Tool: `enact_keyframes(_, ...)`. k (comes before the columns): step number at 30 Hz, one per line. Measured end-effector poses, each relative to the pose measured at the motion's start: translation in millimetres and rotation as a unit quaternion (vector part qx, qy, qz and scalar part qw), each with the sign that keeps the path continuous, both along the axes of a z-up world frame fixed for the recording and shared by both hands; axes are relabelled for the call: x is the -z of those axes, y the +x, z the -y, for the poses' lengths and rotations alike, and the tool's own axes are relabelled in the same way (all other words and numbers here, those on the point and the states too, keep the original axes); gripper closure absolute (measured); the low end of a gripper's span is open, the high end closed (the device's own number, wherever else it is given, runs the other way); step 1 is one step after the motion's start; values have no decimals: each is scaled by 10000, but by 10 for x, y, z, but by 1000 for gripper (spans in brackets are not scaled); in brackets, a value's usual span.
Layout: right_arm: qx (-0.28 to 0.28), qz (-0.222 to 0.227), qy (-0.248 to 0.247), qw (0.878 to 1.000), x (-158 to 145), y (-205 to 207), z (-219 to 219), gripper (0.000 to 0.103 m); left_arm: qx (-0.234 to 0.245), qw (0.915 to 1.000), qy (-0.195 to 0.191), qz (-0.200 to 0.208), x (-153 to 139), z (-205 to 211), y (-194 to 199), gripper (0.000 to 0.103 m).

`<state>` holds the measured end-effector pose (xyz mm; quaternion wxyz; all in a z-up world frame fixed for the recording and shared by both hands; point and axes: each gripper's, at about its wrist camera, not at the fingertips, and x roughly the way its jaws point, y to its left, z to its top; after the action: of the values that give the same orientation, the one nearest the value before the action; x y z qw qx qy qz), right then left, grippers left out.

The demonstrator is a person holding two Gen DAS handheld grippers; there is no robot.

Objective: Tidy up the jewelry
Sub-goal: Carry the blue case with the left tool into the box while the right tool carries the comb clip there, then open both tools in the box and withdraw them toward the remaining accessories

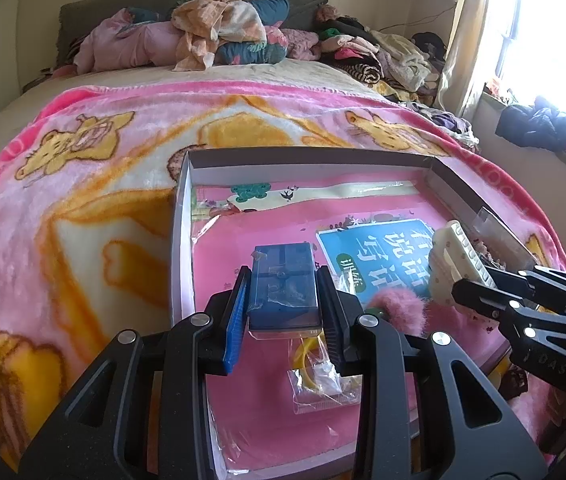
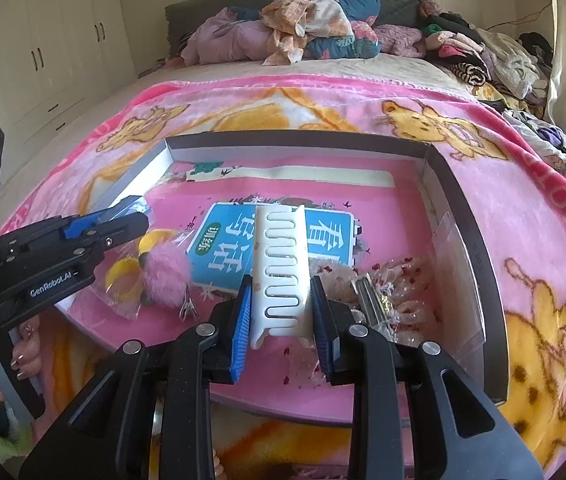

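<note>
The left gripper (image 1: pixel 283 312) clamps a small blue case (image 1: pixel 283 286) over the near left part of the shallow cardboard box (image 1: pixel 181 240) lying on the pink blanket (image 1: pixel 83 200). The right gripper (image 2: pixel 283 316) grips a white comb-shaped hair clip (image 2: pixel 281 264) above the box's right half. Inside the box, a pink pom-pom (image 2: pixel 167 276) lies beside bagged yellow rings (image 2: pixel 123 280).

Pink book (image 1: pixel 267 392) partly under items, clear case (image 1: pixel 284 286) contents indistinct
</note>
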<state>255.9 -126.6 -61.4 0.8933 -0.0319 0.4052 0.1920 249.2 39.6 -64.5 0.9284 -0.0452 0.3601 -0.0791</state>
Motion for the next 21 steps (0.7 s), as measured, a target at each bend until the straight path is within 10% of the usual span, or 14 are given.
enact_keyframes(12,106,68,260,9996,-74,-159,155,46,-24,10000,9,18,2,-13,-5,77)
enact_keyframes(21,305,373,330,9983,-245,-352,334,25,-88,9999,10,109,-61,-65,-135,57)
